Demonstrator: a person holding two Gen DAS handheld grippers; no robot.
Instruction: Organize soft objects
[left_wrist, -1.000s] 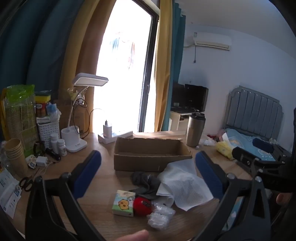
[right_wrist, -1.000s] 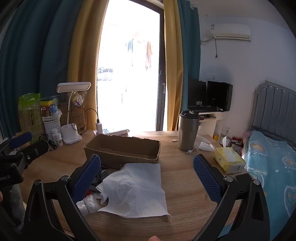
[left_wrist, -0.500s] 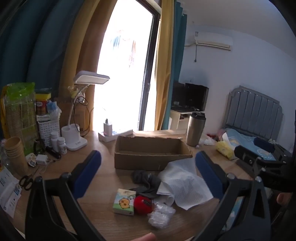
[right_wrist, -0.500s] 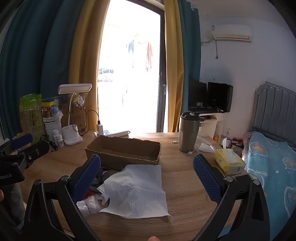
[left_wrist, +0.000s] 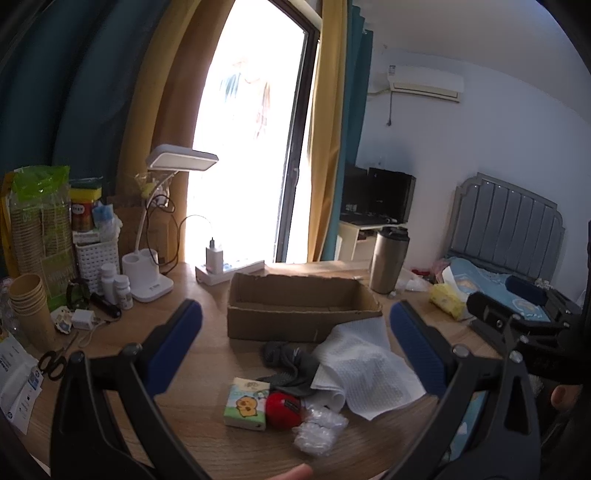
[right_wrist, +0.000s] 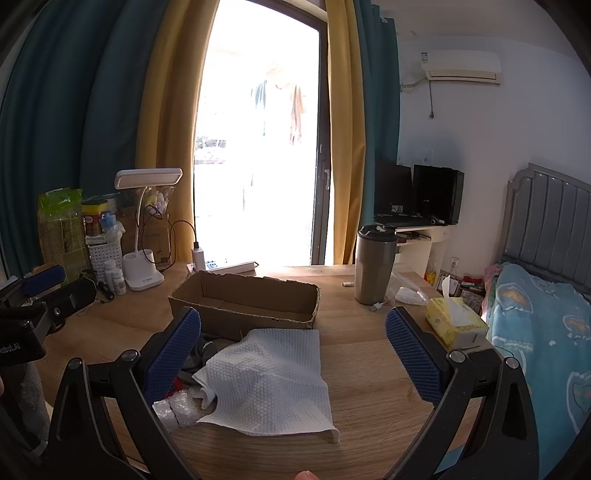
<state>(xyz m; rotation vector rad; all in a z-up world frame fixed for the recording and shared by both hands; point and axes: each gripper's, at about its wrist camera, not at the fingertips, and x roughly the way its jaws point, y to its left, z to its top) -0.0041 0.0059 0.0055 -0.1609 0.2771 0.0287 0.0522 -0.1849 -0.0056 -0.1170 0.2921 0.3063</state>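
Note:
An open, empty cardboard box (left_wrist: 299, 310) (right_wrist: 247, 299) stands mid-table. In front of it lie a white paper towel (left_wrist: 365, 373) (right_wrist: 269, 380), dark grey socks (left_wrist: 291, 363), a red plush ball (left_wrist: 282, 406), a small tissue pack with a cartoon print (left_wrist: 245, 404) and a piece of bubble wrap (left_wrist: 319, 432) (right_wrist: 173, 408). My left gripper (left_wrist: 295, 347) is open and empty, held above the pile. My right gripper (right_wrist: 293, 354) is open and empty, above the paper towel. Each gripper shows at the edge of the other's view.
A steel tumbler (right_wrist: 375, 267), a yellow tissue pack (right_wrist: 456, 323) and a cable lie at the right. A desk lamp (left_wrist: 151, 273), power strip (left_wrist: 229, 269), bottles, basket, paper cups (left_wrist: 29, 306) and scissors (left_wrist: 51, 363) crowd the left. A bed (right_wrist: 543, 314) adjoins the table's right edge.
Both views have shifted only slightly; the grippers stay open and hover in about the same place. Nothing on the table has moved.

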